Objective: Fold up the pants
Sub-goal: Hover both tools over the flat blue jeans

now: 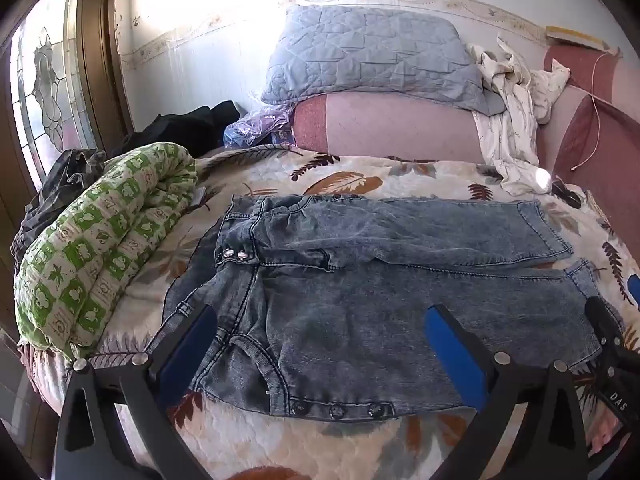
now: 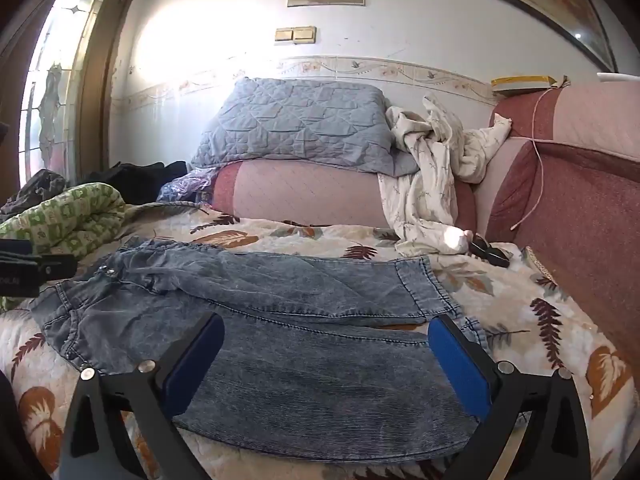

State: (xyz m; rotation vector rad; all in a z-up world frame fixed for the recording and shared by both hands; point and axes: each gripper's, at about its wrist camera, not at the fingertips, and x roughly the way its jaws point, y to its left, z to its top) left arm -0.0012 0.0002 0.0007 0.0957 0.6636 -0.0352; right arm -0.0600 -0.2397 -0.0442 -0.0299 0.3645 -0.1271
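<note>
**Pants spread flat on the leaf-print bedspread**

Pants [image 1: 360,280], washed denim, laid out flat on leaf-print bedspread [image 1: 240,440], waistband to the left, both legs running right, side by side. Left gripper [image 1: 320,332] wide open above the hip and pocket area, gripping nothing. Right gripper [image 2: 326,344] likewise wide open over the near leg, nothing between its blue pads [image 2: 460,372]. Green quilt [image 1: 100,240] bunched just left of the waistband.
</note>
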